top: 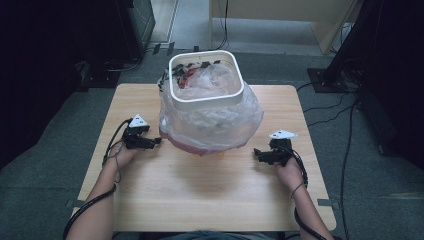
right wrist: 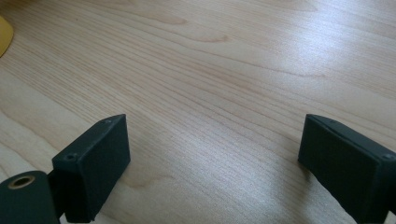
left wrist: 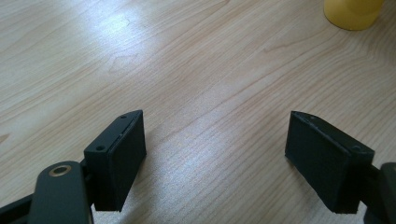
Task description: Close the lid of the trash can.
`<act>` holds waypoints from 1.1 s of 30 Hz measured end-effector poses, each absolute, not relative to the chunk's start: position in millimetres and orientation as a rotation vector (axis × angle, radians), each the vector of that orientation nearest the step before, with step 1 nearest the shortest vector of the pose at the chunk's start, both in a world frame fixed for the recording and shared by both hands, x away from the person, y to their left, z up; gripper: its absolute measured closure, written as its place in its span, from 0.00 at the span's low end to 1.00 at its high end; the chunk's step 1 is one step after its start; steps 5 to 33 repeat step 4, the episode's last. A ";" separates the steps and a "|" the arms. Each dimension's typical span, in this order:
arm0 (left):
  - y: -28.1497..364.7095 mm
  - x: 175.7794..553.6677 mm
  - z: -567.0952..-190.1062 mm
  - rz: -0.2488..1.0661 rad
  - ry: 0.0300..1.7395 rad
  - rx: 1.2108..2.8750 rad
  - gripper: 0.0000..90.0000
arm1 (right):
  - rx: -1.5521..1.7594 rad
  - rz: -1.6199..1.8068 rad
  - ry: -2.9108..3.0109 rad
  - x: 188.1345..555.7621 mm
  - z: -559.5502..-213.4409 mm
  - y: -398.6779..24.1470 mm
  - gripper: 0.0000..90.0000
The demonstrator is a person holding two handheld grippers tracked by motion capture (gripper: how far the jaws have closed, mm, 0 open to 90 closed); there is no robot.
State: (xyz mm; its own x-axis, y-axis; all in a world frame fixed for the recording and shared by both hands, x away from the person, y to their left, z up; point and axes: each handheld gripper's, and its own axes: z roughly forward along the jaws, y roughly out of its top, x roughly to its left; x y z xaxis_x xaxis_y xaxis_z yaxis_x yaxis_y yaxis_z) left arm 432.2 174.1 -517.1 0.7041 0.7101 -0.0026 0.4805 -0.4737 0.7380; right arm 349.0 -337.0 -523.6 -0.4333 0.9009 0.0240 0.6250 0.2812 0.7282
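Note:
A bin with a white square rim (top: 207, 98) stands at the table's far middle, with a clear plastic bag (top: 215, 125) bulging out below the rim. Crumpled plastic and red and dark scraps lie inside it. My left gripper (top: 158, 142) rests on the wood just left of the bag and points toward it. Its jaws stand wide apart over bare wood in the left gripper view (left wrist: 215, 140). My right gripper (top: 257, 152) sits just right of the bag and points inward. It is open too, with nothing between its pads (right wrist: 212, 144).
The wooden table (top: 200, 190) has bare room in front of the bin, between my hands. A yellow object (left wrist: 352, 11) shows at the top right of the left gripper view, and a yellow edge (right wrist: 3, 35) at the left of the right gripper view. Cables and dark furniture lie on the floor around the table.

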 end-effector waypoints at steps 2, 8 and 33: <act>174.0 432.1 -517.1 0.395 0.904 2.163 0.23 | 1.378 0.954 2.165 349.1 -523.5 -336.8 0.09; 173.8 431.8 -517.1 0.396 0.908 2.162 0.23 | 1.381 0.954 2.164 349.5 -523.6 -336.3 0.09; 173.8 431.8 -517.1 0.396 0.908 2.162 0.23 | 1.381 0.954 2.164 349.5 -523.6 -336.3 0.09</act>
